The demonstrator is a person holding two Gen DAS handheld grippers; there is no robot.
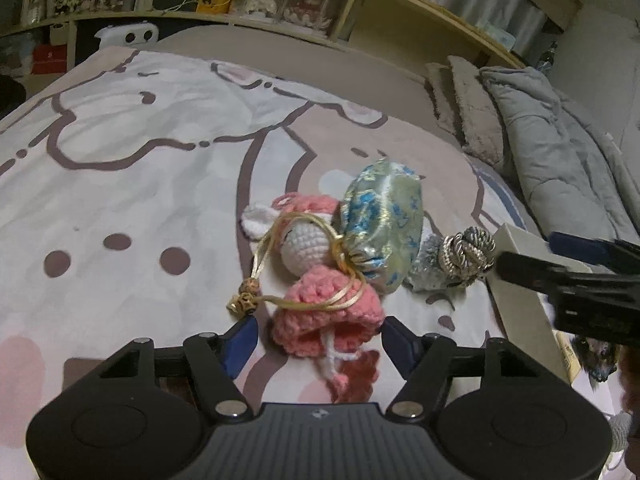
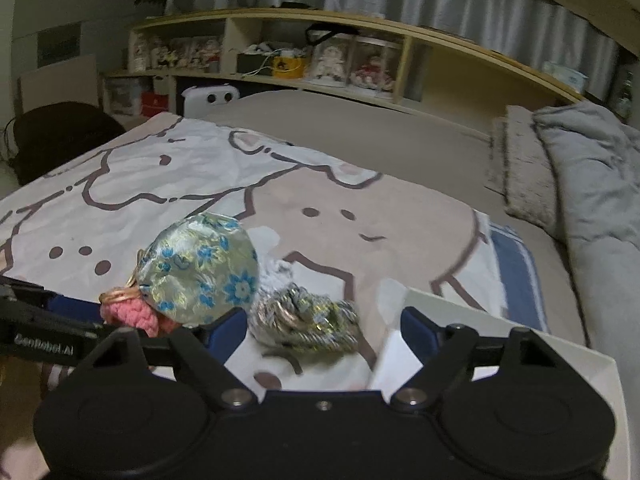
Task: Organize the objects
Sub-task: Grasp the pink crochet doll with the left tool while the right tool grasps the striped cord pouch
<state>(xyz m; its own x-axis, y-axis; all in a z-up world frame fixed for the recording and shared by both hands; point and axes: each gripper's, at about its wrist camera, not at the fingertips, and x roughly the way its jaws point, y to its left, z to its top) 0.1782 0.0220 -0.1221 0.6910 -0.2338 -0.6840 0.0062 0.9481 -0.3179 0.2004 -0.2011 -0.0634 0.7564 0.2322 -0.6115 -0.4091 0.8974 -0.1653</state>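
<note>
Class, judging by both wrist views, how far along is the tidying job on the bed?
Nothing looks put away yet. The pink crochet doll, brocade pouch and silver knot charm lie together on the bedspread. The left gripper is open around the doll; the right gripper is open near the charm. All three remain, the white box beside them.

- The crochet doll (image 1: 320,280) lies on the bed cover (image 1: 120,160), between the open jaws of the left gripper (image 1: 318,340).
- The drawstring pouch (image 1: 380,224) rests on the doll, its cord (image 1: 280,280) looped across it.
- The knotted tassel (image 1: 466,256) sits just right of the pouch, ahead of the right gripper (image 2: 324,330).
- A box (image 2: 500,344) lies right of the tassel.
- Pillows (image 1: 560,152) lie at the far right; shelves (image 1: 360,4) stand behind the bed.
</note>
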